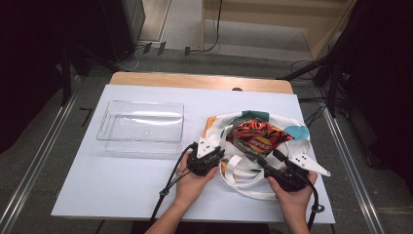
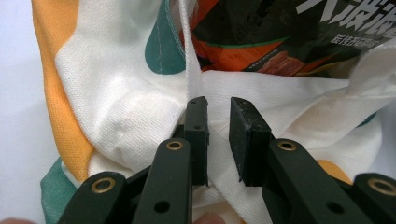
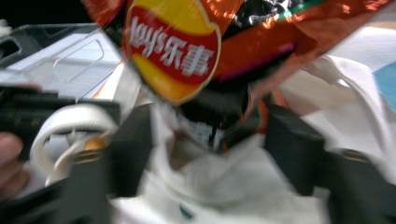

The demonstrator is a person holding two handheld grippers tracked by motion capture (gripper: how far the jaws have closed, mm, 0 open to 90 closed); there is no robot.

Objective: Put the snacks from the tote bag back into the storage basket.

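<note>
- Desk [image 1: 122, 195]: white top, wooden edge at 12 o'clock.
- Cloth bag [image 1: 253, 168]: cream with orange, green and blue patches; lying flat on the desk at roughly 3 o'clock from centre, mouth toward 6 o'clock, white handles looped out at its 6 o'clock edge.
- Chip packet [image 1: 255, 135]: shiny orange-red with a yellow and red logo; resting in the open mouth of the cloth bag, top half exposed toward 12 o'clock.
- Clear tray [image 1: 141, 127]: see-through plastic, at 9 o'clock of the cloth bag, just apart from it.
- Left gripper [image 1: 216, 155]: held at the bag's 9 o'clock rim; in the left gripper view [image 2: 218, 137] jaws slightly apart, a fold of white fabric and handle strap between them, touching the pads.
- Right gripper [image 1: 267, 160]: held at the bag's 6 o'clock edge; in the right gripper view [image 3: 210, 149] jaws wide apart on either side of the packet's lower end and bag fabric; picture blurred.
</note>
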